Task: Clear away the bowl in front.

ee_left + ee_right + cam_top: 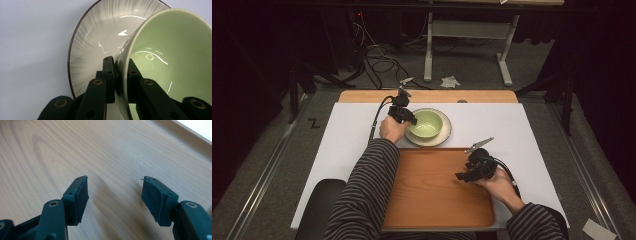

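Observation:
A pale green bowl rests on a round streaked plate at the far middle of the white table mat. My left gripper is shut on the bowl's left rim. In the left gripper view the rim of the bowl is pinched between the two black pads, one inside and one outside, with the plate behind it. My right gripper hovers open over the wooden tray. In the right gripper view my right gripper has nothing between its fingers, just the tray's wood below.
The tray lies at the near middle of the white mat. A dark rounded object sits at the table's near left edge. Cables and a white stand are on the floor beyond the table.

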Demonstrator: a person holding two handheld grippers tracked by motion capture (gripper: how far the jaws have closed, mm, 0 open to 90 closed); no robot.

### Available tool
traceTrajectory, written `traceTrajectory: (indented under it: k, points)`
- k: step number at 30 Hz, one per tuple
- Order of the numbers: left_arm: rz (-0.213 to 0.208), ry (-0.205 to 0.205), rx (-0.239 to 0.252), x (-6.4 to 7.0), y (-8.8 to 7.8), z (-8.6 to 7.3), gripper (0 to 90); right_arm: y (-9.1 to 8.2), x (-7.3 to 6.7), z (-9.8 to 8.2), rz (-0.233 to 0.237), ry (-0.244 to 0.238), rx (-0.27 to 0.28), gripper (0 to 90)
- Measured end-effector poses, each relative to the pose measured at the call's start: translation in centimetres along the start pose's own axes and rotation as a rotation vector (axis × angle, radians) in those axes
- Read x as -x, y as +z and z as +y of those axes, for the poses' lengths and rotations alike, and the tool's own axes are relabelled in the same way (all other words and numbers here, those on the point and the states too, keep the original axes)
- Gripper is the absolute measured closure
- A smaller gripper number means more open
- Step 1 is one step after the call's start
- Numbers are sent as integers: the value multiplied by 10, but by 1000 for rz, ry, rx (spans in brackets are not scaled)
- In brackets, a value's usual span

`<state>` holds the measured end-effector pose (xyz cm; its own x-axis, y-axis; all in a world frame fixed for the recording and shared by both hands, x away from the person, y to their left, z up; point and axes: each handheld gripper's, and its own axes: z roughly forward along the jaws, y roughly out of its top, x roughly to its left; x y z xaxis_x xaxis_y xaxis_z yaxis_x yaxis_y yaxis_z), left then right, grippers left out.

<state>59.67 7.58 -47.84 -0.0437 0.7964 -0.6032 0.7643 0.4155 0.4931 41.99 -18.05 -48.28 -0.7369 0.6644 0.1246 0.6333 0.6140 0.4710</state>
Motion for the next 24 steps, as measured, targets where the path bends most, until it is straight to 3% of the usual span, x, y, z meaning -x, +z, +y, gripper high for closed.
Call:
traceTrajectory:
  k: [14, 15, 17, 20, 24]
  points:
    - [-2, 9, 4, 3, -3, -1, 825, 0, 1, 0, 4, -16, 5, 398]
    - [37, -70, 76, 8, 1, -1, 824, -1, 1, 0, 4, -20, 7, 399]
    - [39, -76, 78, 9, 0, -1, 823, -1, 1, 0, 3, -22, 7, 399]
    - [11, -53, 59, 6, -1, 1, 822, 0, 2, -1, 4, -20, 7, 399]
    - [15, -53, 61, 6, -3, 2, 821, 0, 2, 0, 3, -19, 5, 399]
